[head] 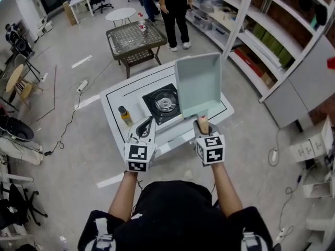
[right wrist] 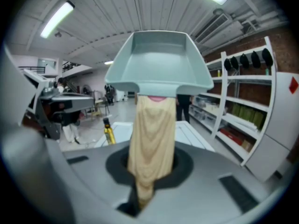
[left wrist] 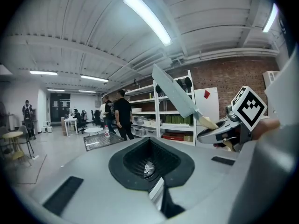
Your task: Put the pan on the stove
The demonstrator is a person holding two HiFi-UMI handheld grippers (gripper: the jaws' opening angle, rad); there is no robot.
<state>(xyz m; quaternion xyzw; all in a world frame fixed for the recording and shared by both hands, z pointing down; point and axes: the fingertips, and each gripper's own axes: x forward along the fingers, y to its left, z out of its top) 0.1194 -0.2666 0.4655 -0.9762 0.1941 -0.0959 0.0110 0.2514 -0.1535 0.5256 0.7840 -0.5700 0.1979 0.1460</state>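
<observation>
Right tool [head: 202,132], nearest, is clamped tight on the wooden handle [head: 202,123] of the pale green square pan [head: 198,85], which it holds tilted up in the air, just right of the stove [head: 163,104]. Left tool [head: 147,123] is closed on nothing, at the front edge of the bench [head: 116,95]. An oil bottle [head: 125,115] stands left of the stove.

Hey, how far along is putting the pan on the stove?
Done: the right gripper is shut on the wooden handle of the pan. In hand: the pan is held up in the air, beside the stove rather than on it. Still to do: lowering it onto the stove and letting go. The left gripper holds nothing.
</observation>
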